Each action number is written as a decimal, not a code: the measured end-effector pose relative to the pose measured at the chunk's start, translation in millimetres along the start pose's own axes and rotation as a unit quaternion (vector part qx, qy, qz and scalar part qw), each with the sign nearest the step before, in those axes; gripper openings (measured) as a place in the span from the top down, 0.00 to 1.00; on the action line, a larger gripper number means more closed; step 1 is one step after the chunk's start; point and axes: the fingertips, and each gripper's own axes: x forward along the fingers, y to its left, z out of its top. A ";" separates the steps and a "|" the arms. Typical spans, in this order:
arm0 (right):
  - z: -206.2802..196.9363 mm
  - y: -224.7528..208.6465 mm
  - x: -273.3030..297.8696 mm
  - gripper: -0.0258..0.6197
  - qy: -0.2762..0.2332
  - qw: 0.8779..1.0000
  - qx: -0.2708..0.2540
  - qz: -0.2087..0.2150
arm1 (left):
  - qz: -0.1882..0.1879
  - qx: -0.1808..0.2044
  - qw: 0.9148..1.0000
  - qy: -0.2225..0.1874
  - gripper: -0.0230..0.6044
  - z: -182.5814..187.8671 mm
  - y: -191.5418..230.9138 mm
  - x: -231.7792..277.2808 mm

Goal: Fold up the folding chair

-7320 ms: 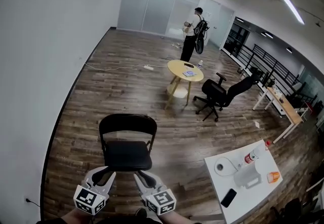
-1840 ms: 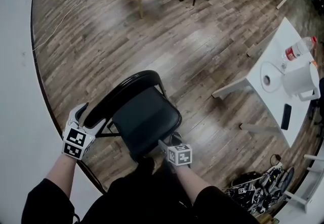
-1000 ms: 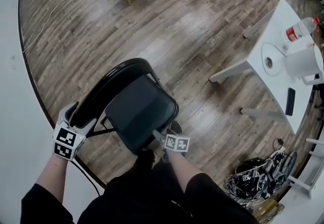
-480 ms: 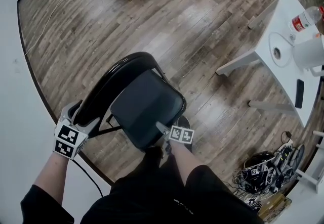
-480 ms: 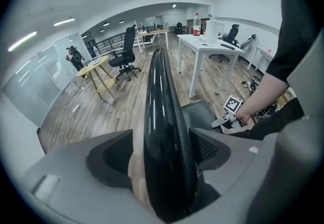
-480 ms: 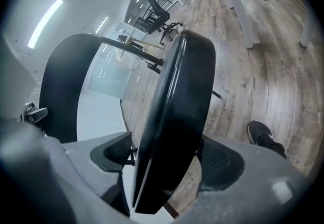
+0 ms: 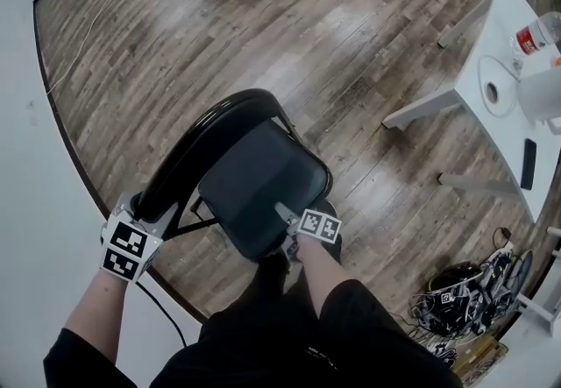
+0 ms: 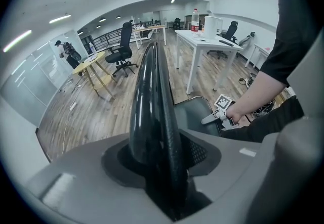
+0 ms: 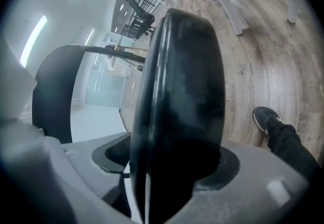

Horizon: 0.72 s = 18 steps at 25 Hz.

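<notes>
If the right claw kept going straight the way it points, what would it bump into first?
The chair seat. Its front edge already sits between the jaws of the right claw, so pushing on would just shove the seat, probably toward the chair back.

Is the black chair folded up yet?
Not yet: its seat lies flat, spread out from the backrest.

Bare wood floor lies open far of the folding chair; a white wall crowds its left, a white bench stands well right.
</notes>
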 end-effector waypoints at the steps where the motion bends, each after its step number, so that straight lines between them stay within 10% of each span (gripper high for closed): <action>1: 0.1 -1.0 0.5 0.42 -0.001 1.000 0.004 -0.002 | 0.001 0.000 1.000 0.001 0.67 0.1 -0.1 -0.1; 18: 0.6 1.1 -3.3 0.57 0.004 0.999 0.029 0.029 | -0.018 0.009 1.000 0.001 0.75 0.7 -10.2 0.0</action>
